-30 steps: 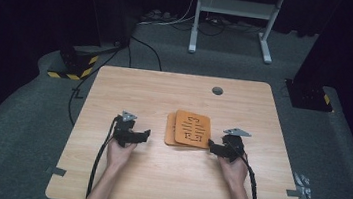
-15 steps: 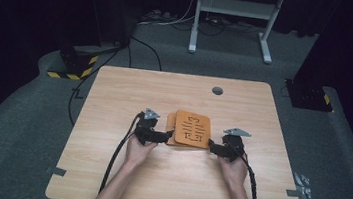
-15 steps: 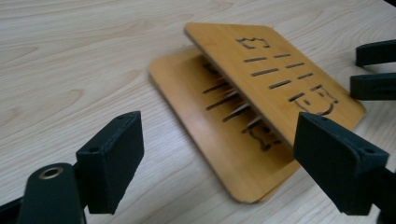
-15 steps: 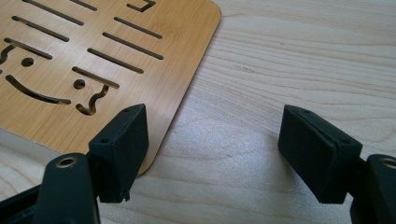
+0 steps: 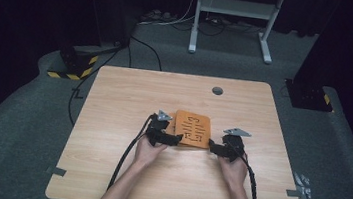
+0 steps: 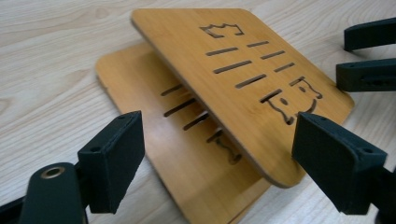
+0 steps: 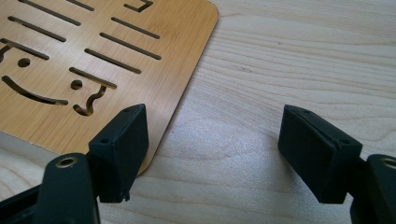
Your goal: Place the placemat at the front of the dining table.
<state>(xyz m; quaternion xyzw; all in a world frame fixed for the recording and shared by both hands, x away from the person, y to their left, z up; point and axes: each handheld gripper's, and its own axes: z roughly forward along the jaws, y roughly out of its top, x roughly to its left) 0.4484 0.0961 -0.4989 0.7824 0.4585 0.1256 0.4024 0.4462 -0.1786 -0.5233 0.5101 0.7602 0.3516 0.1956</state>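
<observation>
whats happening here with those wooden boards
A person at a light wooden table holds a two-jaw gripper in each hand, either side of two thin orange-brown bamboo boards with cut-out slots. The upper board lies skewed over the lower board. The left gripper has its jaws open around the near edge of the stack; the right gripper is open at the upper board's corner. Neither grips anything.

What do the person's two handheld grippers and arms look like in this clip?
Both the left gripper and the right gripper are black, each with two flat, blocky black jaws showing small screw holes in the gripper views. A grey three-cornered plate sits on top of each, and a black cable trails back from each along the forearm. A brass-coloured ring shows near each left jaw base. The forearms are bare, no sleeves visible.
</observation>
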